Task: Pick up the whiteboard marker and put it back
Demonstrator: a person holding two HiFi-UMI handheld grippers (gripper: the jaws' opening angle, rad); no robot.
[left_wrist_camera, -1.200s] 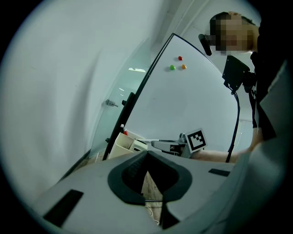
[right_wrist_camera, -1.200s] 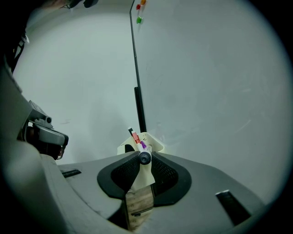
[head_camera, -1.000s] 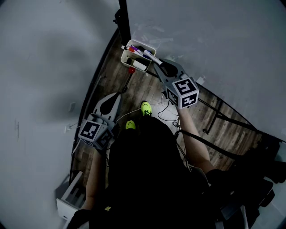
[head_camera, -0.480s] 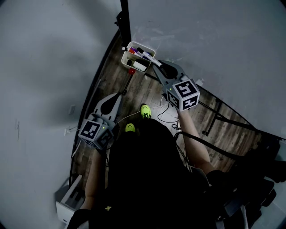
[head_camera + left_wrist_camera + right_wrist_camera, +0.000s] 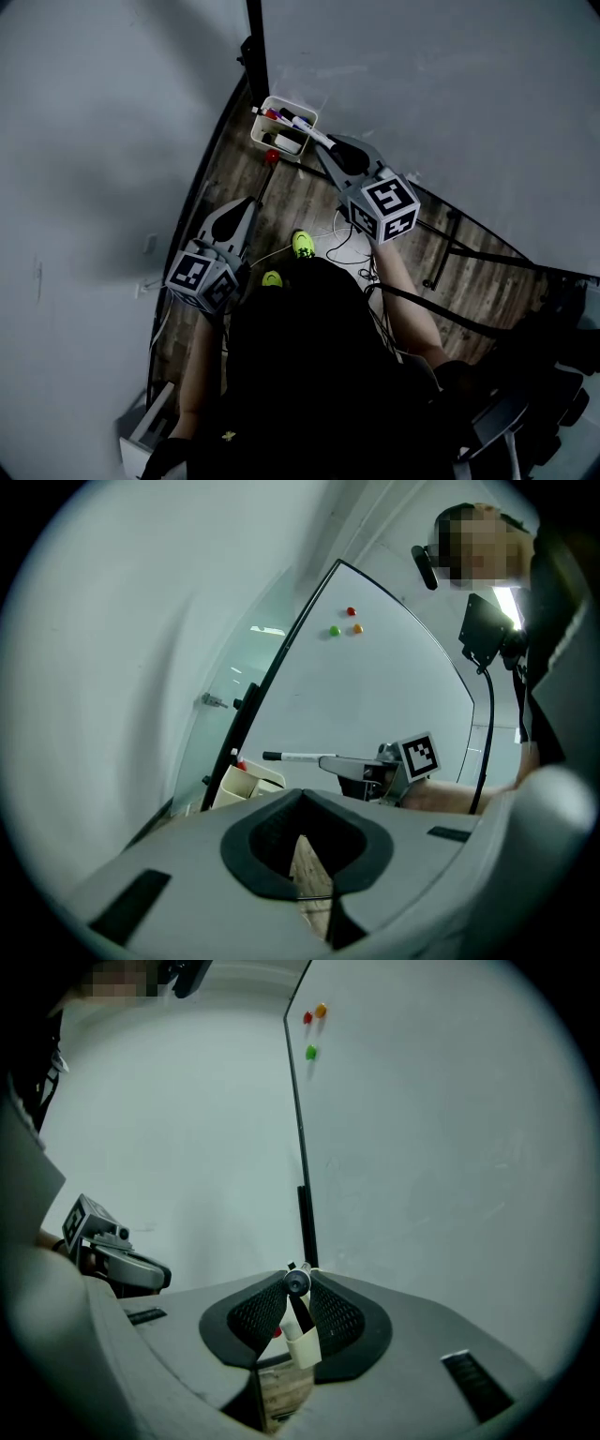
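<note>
- Up comes my right gripper (image 5: 326, 146), raised since a second ago, clenched on the whiteboard marker (image 5: 305, 126).
- Marker pokes out above the white caddy (image 5: 259, 131).
- My left gripper (image 5: 250, 202) hangs lower, jaws together, empty.

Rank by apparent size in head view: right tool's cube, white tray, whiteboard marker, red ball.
1-2. cube on the right tool and white tray: about alike; cube nearer.
3. whiteboard marker
4. red ball

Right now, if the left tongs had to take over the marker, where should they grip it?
Probably the white barrel of the marker, between its black cap and the right tongs, from the side, across its length: it juts out level and clear there.
</note>
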